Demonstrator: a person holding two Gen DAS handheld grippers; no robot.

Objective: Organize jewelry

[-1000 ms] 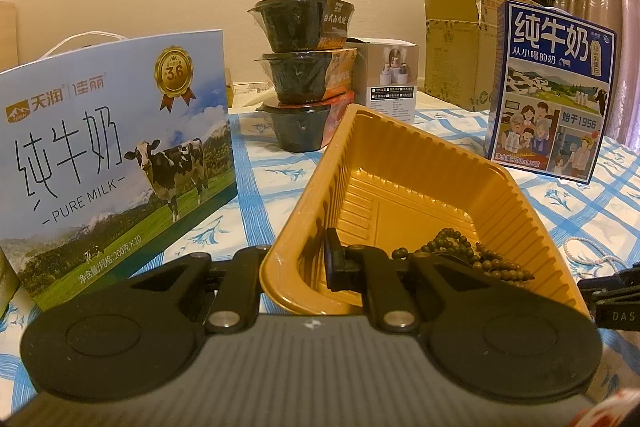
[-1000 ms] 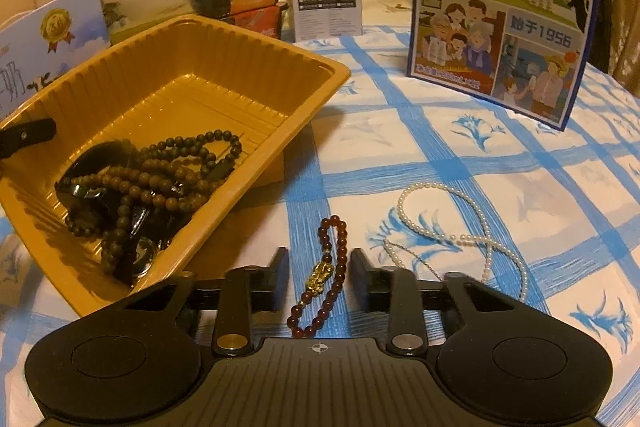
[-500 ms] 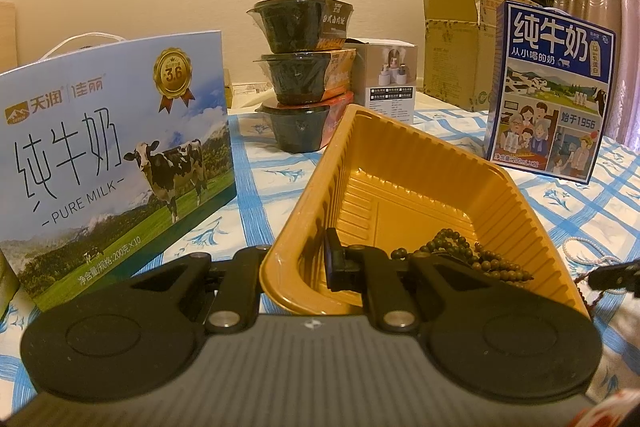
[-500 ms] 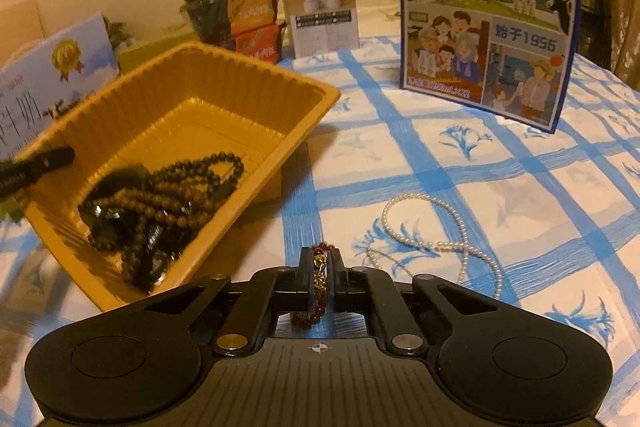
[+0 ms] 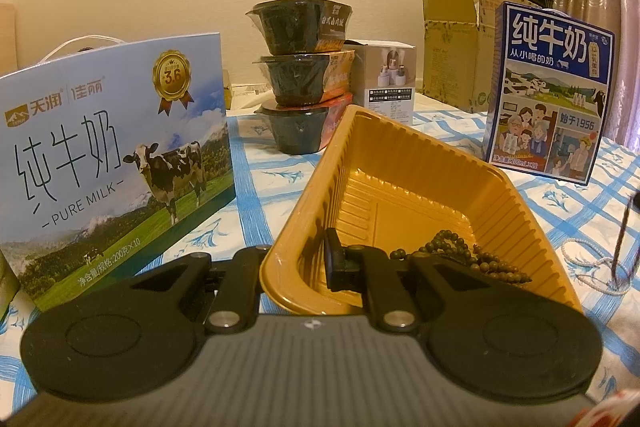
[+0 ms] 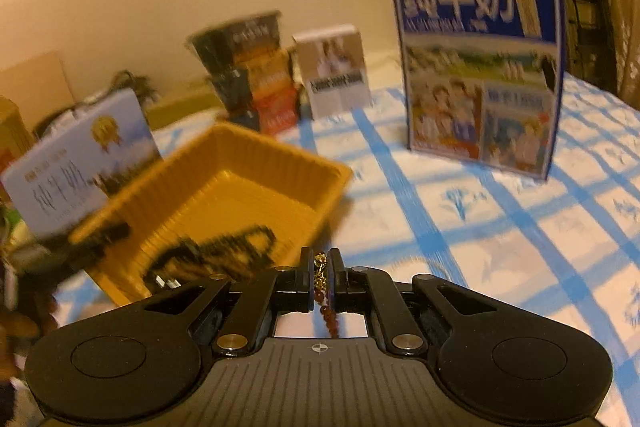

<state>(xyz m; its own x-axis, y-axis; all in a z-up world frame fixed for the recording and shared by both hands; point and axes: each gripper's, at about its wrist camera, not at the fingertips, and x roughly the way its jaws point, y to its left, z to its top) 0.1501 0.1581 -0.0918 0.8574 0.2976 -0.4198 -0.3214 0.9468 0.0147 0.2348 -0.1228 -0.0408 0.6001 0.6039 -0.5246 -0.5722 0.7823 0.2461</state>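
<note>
My left gripper is shut on the near left rim of a yellow plastic tray, one finger inside and one outside. Dark wooden bead strands lie in the tray's near corner. My right gripper is shut on a dark red bead bracelet with a gold charm, lifted off the table to the right of the tray. The bracelet also hangs at the right edge of the left wrist view. A white pearl necklace lies on the blue checked cloth right of the tray.
A large milk carton box stands left of the tray. Three stacked black bowls and a small white box stand behind it. A blue milk box stands at the right, with a cardboard box behind.
My right gripper closed on the red bead bracelet, lifted it off the cloth and is moving, blurring its view. My left gripper kept its hold on the tray rim.
</note>
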